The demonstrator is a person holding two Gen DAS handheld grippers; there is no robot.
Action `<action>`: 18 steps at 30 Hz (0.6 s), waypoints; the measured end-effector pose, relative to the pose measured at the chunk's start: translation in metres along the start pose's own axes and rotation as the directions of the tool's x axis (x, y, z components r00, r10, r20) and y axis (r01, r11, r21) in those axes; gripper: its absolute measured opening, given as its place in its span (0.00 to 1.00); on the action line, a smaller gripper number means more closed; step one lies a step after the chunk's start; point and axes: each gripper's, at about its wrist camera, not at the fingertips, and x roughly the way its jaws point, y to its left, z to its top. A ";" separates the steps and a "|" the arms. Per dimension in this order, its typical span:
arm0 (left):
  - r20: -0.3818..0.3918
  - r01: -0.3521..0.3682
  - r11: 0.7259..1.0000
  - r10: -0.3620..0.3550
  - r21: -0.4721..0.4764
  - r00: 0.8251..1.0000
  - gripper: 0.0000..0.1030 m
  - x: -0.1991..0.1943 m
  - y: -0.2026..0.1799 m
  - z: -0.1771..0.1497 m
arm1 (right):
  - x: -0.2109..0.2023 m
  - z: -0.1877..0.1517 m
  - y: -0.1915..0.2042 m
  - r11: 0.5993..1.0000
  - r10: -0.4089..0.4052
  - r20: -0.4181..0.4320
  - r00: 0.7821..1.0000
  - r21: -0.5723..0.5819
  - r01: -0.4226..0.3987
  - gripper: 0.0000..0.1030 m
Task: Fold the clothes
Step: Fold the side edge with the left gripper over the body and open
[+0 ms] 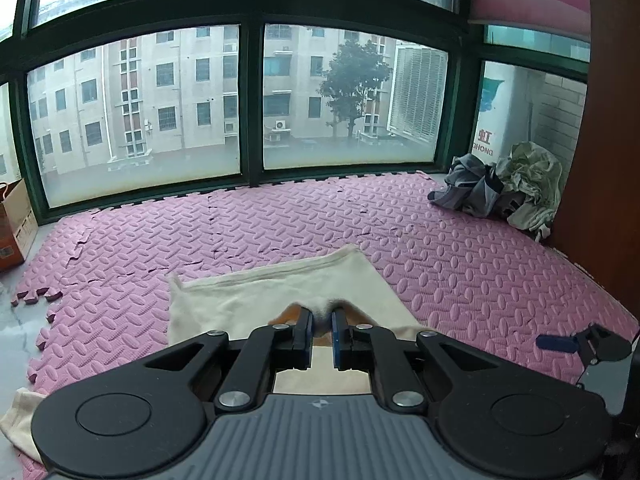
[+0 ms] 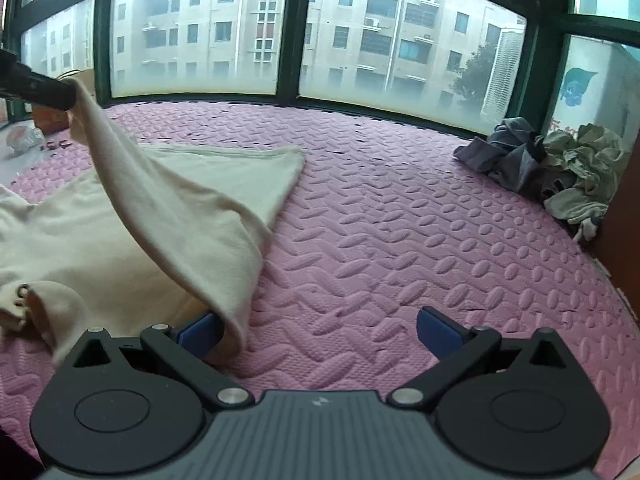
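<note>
From right wrist only: left claw (image 2: 70,94) lifting cream garment (image 2: 168,200).

The left tool (image 1: 321,326) and right tool (image 2: 320,332) each had a ribbed grey body bearing a small round emblem. Black linkage arms with silver pivot screws and two round black discs flanked each body. Blue pads (image 2: 434,330) lined the fingers.

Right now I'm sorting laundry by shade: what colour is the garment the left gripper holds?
Cream garment, seen best in the right wrist view.
</note>
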 end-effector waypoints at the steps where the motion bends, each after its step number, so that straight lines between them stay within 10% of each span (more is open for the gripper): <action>1: 0.003 -0.001 1.000 0.001 0.001 1.000 0.10 -0.001 0.000 0.000 | 0.000 0.000 0.002 1.000 0.003 0.000 1.000 0.000 -0.003 1.00; 18: -0.019 -0.029 1.000 0.029 -0.010 0.999 0.10 -0.013 0.013 -0.012 | -0.003 -0.008 0.004 0.992 -0.116 0.008 0.993 -0.047 0.116 1.00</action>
